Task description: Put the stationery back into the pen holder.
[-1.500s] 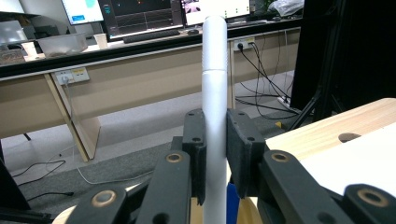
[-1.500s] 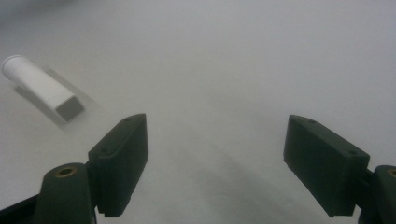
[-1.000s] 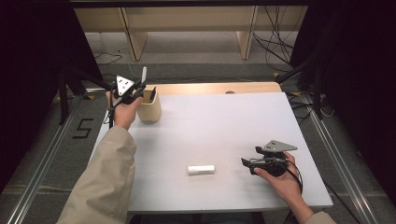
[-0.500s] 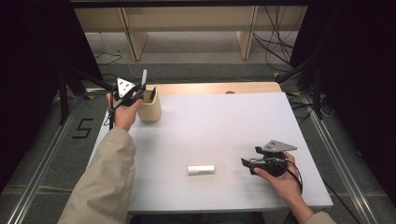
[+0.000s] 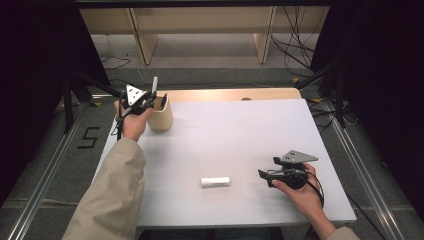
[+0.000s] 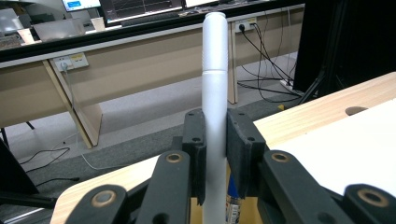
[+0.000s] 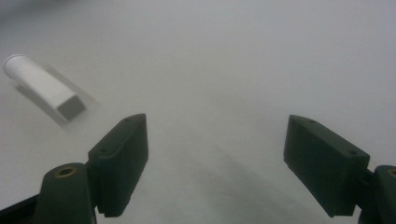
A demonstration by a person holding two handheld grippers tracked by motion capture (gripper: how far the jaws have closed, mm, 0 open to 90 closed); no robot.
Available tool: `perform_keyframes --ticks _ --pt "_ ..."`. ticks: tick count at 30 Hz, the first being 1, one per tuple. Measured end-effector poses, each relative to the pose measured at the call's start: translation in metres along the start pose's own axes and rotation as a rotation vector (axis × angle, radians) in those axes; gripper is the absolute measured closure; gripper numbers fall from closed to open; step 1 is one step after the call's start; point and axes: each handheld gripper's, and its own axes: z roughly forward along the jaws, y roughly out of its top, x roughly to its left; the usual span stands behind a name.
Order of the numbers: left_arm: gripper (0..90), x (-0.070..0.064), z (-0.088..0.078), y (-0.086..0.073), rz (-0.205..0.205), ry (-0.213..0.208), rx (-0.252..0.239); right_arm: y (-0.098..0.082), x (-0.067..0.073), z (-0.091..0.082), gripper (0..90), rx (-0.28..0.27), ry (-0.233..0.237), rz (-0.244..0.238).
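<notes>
White tabletop [image 5: 240,135] — left gripper [image 6: 215,140] clamped on upright white marker [image 6: 215,84], right gripper [image 7: 217,163] wide open — empty.

The high view is looking down on the whole surface [image 5: 260,130]; each gripper view is looking close along its own jaws, the right sharing the white tube [image 7: 44,91] [image 5: 215,181].
</notes>
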Motion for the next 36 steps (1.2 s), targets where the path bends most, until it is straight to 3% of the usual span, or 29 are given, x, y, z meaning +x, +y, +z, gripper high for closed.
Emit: perform_keyframes --ticks 13,22,27,36 --pt "77.4 0.000 -0.002 -0.008 0.035 0.004 0.058 0.000 0.000 0.000 22.8 0.000 0.001 -0.002" --pt "75.4 -0.001 -0.006 -0.008 0.054 -0.001 0.069 0.000 0.000 0.000 22.9 0.001 0.001 -0.004" --pt "68.6 -0.002 -0.012 -0.004 0.052 -0.014 0.069 0.000 0.001 0.000 22.9 0.003 0.000 -0.005" --pt "45.7 -0.010 -0.029 0.008 0.033 -0.022 0.100 0.000 0.001 0.000 22.8 0.002 0.001 -0.006"
